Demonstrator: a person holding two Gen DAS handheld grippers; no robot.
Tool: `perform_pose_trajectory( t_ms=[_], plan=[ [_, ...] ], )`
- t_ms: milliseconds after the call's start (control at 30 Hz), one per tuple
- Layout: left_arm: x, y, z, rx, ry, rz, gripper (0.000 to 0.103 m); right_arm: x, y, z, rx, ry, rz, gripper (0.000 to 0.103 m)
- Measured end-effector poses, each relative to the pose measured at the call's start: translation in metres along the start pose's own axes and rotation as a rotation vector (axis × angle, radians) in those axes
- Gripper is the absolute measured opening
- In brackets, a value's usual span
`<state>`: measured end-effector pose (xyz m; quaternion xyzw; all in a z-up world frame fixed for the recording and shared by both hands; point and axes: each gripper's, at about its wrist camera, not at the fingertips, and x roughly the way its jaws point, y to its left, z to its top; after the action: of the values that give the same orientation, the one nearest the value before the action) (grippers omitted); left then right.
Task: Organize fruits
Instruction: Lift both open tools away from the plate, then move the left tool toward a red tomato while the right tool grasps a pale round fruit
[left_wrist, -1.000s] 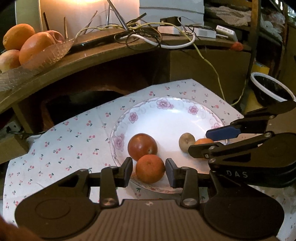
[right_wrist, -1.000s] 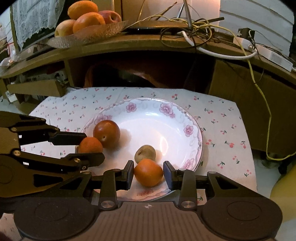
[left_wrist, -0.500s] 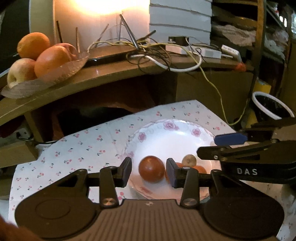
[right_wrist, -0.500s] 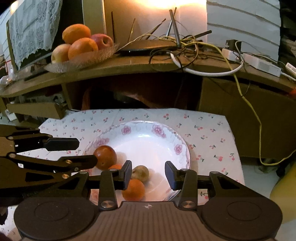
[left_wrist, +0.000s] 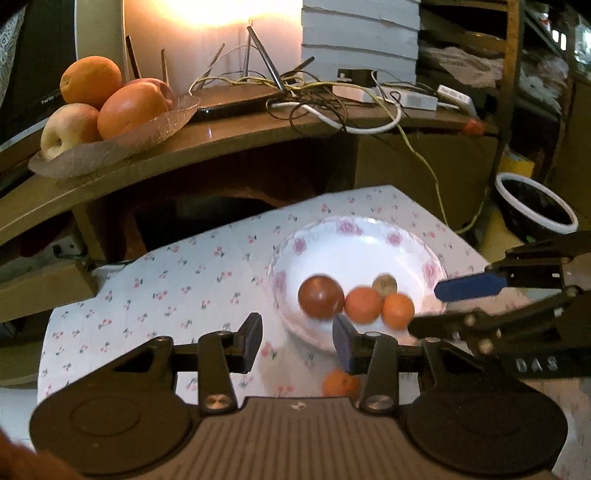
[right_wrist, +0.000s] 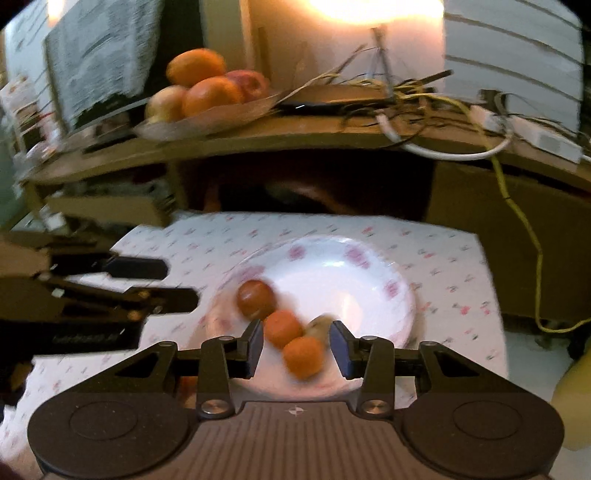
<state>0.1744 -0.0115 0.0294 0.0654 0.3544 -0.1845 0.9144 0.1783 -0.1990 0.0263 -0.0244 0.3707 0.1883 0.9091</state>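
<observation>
Cluttered wooden shelf (left_wrist: 221, 147) behind carries a glass fruit dish (left_wrist: 110, 144) and tangled cables (left_wrist: 332, 103). Below, on the floral-clothed counter (left_wrist: 166, 288), a flowered plate (left_wrist: 354, 240) holds a dark red fruit (left_wrist: 320, 296), two orange fruits (left_wrist: 363, 303) and a brownish one, blurred. Another orange fruit (left_wrist: 340, 384) lies off-plate, partly hidden. Left hand-held gripper (left_wrist: 297, 338) and right hand-held gripper (right_wrist: 295, 343), tilted downward, have just been opening, jaws narrowly parted, gripping nothing.

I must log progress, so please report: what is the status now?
Left gripper open, empty. Right gripper jaws just opening, nothing held. Four small round fruits in white flowered plate; one round orange fruit outside, on floral cloth. Nothing blocks the plate.
</observation>
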Motion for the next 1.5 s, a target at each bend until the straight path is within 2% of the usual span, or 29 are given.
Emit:
perform_pose_trajectory(
  t_ms=[200,300,633,800,1000,1200,1267,1400,1500],
  plan=[
    [-0.011,0.005,-0.019,0.059,0.046,-0.056,0.048,-0.003,0.029,-0.020,-0.110,0.071,0.104,0.043],
    [-0.013,0.004,-0.028,0.090,0.072,-0.083,0.048,0.004,0.039,-0.026,-0.179,0.099,0.110,0.043],
    [-0.015,-0.019,-0.055,0.205,0.150,-0.238,0.048,0.019,0.044,-0.031,-0.219,0.162,0.123,0.043],
    [-0.002,-0.035,-0.061,0.238,0.173,-0.225,0.048,0.019,0.038,-0.030,-0.191,0.168,0.103,0.043],
    [0.007,-0.033,-0.058,0.213,0.160,-0.192,0.048,0.015,0.029,-0.033,-0.165,0.173,0.093,0.043],
    [0.007,-0.041,-0.063,0.269,0.148,-0.169,0.048,0.012,0.027,-0.032,-0.160,0.168,0.098,0.043],
    [0.004,-0.040,-0.063,0.274,0.153,-0.182,0.048,0.011,0.027,-0.031,-0.161,0.166,0.103,0.043],
    [-0.008,-0.038,-0.061,0.292,0.162,-0.254,0.048,0.011,0.026,-0.030,-0.154,0.164,0.104,0.044],
    [-0.005,-0.037,-0.063,0.288,0.161,-0.235,0.048,0.012,0.027,-0.030,-0.156,0.171,0.111,0.044]
  ],
)
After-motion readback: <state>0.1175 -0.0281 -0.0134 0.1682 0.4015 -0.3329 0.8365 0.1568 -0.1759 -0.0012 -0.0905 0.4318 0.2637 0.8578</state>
